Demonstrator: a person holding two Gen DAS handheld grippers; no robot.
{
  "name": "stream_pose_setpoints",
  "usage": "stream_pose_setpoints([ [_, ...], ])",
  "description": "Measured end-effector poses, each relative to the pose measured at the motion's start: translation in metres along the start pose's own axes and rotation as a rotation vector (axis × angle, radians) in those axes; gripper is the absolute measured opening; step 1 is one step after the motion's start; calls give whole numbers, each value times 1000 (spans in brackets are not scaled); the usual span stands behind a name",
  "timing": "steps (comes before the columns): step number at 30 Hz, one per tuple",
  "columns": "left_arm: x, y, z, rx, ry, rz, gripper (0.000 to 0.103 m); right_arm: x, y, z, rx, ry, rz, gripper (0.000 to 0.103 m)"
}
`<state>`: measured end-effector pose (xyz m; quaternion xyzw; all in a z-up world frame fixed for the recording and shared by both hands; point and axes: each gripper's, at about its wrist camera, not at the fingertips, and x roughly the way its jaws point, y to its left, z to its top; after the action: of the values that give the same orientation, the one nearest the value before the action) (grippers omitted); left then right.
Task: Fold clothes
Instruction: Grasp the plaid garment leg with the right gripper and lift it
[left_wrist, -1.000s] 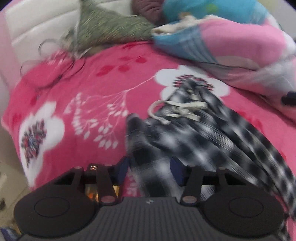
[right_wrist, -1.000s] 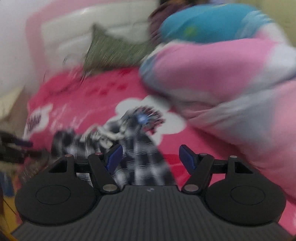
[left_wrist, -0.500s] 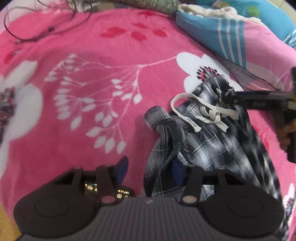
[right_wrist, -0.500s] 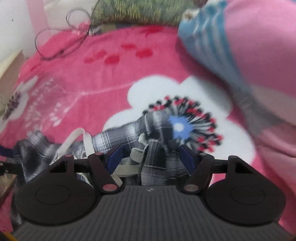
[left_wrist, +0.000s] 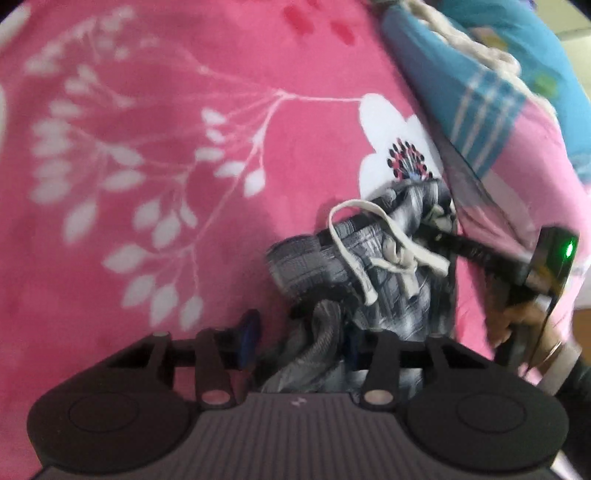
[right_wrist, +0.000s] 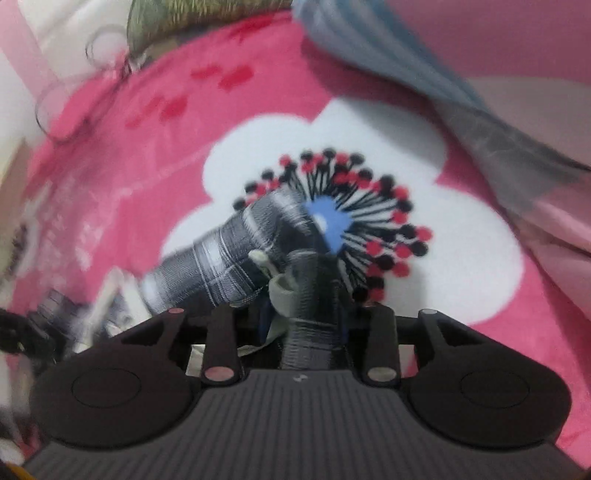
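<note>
A black-and-white plaid garment (left_wrist: 391, 266) with a white drawstring (left_wrist: 373, 210) lies crumpled on the pink blanket. In the left wrist view my left gripper (left_wrist: 300, 338) is open, with a bunched fold of the garment lying between its fingers. The right gripper reaches in from the right and grips the far end of the waistband; a hand (left_wrist: 517, 325) holds it. The right wrist view shows my right gripper (right_wrist: 303, 323) shut on a gathered piece of the plaid garment (right_wrist: 229, 258), the drawstring (right_wrist: 277, 284) beside its left pad. The picture is blurred by motion.
The bed is covered by a pink blanket (left_wrist: 147, 184) printed with white flowers. A heaped pink-and-blue quilt (left_wrist: 480, 92) crowds the right side. A green patterned cushion (right_wrist: 184, 14) and a looped thin cable (right_wrist: 66, 110) lie at the head end.
The right gripper's fingers have narrowed and shut on the waistband it was hovering over. Both cameras have come lower and closer to the garment. The left gripper's gap is about the same.
</note>
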<state>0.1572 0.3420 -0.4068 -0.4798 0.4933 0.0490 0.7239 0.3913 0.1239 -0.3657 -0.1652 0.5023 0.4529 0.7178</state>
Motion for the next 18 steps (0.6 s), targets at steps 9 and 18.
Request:
stream_pose_setpoints([
  [9,-36,-34,-9,77,-269,27,10,-56,8,8,-48,-145,-135,7],
  [18,-44,-4,-2,122,-244,316,11,-44,22,26,-125,-169,-84,8],
])
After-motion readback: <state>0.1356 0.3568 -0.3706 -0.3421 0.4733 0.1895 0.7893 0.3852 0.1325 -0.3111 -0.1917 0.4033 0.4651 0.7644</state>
